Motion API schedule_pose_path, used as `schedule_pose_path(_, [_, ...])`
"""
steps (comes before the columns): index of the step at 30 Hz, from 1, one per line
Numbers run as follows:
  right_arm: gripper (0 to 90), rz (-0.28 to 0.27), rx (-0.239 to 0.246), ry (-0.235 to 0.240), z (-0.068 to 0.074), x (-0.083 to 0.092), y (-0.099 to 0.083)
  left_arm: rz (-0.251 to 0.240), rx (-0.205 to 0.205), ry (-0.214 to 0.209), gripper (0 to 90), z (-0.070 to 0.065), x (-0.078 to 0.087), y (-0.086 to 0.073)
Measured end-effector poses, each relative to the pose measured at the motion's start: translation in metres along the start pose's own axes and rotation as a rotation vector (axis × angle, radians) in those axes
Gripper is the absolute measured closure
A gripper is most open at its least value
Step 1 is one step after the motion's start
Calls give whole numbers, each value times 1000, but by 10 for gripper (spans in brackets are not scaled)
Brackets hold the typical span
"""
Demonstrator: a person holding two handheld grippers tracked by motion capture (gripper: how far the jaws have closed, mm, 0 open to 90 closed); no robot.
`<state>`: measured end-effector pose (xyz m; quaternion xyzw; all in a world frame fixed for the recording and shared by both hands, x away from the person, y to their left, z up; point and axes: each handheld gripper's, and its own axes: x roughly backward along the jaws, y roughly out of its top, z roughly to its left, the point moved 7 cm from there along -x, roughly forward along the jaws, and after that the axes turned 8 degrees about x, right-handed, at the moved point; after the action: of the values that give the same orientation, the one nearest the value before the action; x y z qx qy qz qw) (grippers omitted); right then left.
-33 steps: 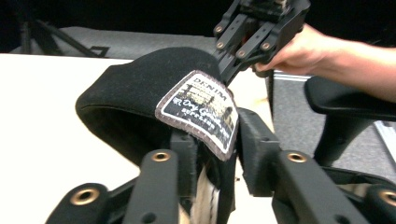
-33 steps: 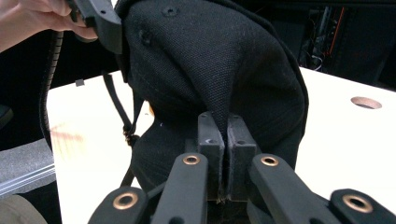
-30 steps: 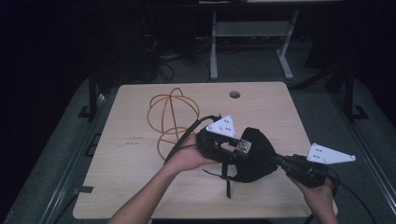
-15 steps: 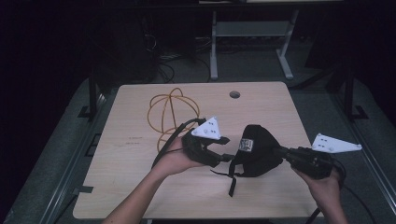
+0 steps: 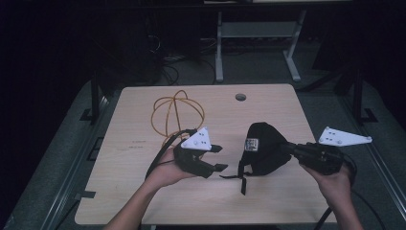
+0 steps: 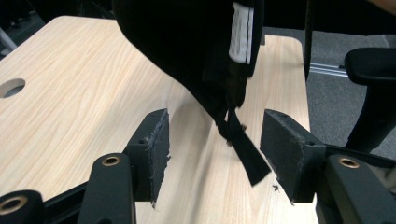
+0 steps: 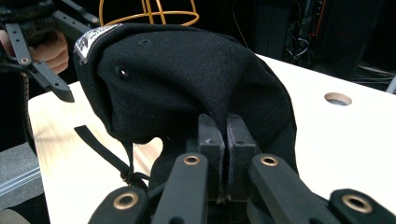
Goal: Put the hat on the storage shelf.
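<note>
The soft black fabric cap (image 5: 262,147), light and floppy, hangs over the table pinched at its edge by our right gripper (image 7: 225,135), while our left gripper (image 5: 215,158) gapes beside its dangling strap (image 6: 243,149), the likeliest hold.

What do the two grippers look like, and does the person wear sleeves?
Both grippers, left and right, are black, with flat dark pads and brass rivets. Each carries a pale three-cornered plate with small dots and trails a black cable. The forearms are bare.
</note>
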<state>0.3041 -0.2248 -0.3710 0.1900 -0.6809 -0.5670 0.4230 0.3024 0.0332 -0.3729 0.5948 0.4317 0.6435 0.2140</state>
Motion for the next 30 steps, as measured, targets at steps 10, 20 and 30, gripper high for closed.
schedule_pose_path(10, [871, 12, 3, 4, -4, 2, 14, -8, 45, -7, 382, 3, 0, -23])
schedule_pose_path(20, [871, 29, 9, -1, -6, -1, 29, -14, 64, 8, 362, 5, 1, -47])
schedule_pose_path(30, [870, 39, 5, 0, -10, -8, 42, -17, 69, 20, 356, 7, 3, -60])
